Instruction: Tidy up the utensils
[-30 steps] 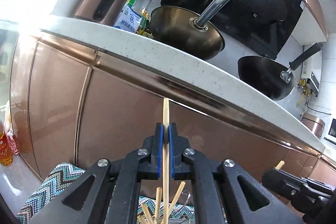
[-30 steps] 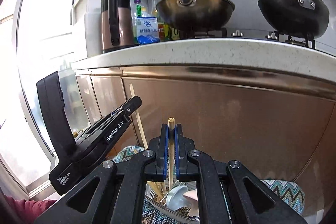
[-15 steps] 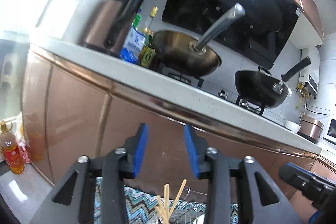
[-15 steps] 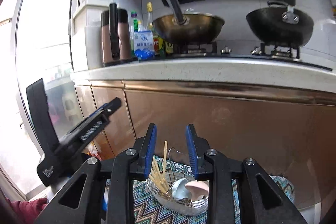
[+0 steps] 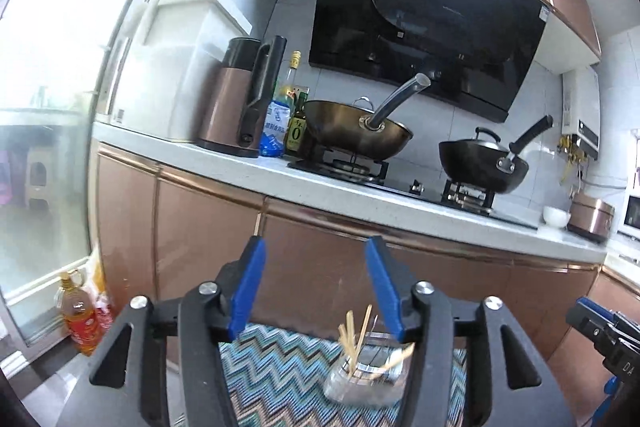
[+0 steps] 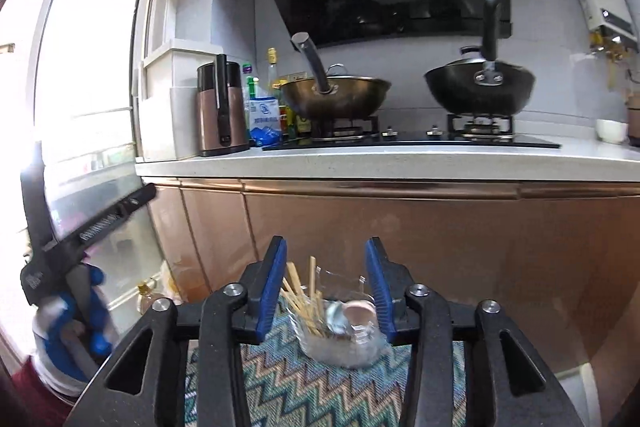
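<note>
Wooden chopsticks (image 6: 303,301) in wire basket (image 6: 344,349)

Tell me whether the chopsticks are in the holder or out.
In: the chopsticks stand leaning inside the clear holder on the patterned mat, not between either gripper's pads.

Chopsticks (image 6: 305,301) are standing in a basket (image 6: 340,349) sitting on a mat (image 6: 320,387), before cabinets (image 6: 400,227); two woks (image 6: 335,95) are sitting on the stove (image 6: 412,141) above.
</note>
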The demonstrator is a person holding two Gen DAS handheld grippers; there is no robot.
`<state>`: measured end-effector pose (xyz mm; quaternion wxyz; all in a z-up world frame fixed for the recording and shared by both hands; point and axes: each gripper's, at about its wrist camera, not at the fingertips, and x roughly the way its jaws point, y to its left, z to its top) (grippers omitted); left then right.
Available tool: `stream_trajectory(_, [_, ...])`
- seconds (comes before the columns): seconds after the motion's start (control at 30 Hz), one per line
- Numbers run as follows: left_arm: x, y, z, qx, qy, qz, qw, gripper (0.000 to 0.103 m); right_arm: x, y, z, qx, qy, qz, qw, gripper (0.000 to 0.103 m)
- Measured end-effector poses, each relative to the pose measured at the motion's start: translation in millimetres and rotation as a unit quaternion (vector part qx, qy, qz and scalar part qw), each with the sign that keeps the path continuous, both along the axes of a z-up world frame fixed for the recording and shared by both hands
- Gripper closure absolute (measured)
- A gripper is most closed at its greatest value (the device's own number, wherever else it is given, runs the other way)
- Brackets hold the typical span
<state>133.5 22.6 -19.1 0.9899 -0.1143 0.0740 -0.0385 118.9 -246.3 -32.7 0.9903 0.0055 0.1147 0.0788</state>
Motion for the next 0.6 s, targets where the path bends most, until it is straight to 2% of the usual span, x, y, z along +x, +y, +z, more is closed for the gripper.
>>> stream_trajectory(0.13, [-30,-1,4,0.031,0.015,0.008,0.9994,0.048,-26,-5,-10,-0.009,-0.008,-0.033,0.999,0.048])
stream_trajectory(0.27, [-59,-5,6,0.052,0.005,0.017,0.9985,0.045,-47,-12,-17,-0.02,-0.022,-0.069,0.997,0.041])
stream_trajectory(0.6, [-93,-23,-1,0.094,-0.011,0.045,0.9945,0.036,-93,-43,-17,-0.047,-0.051,-0.154,0.986,0.009])
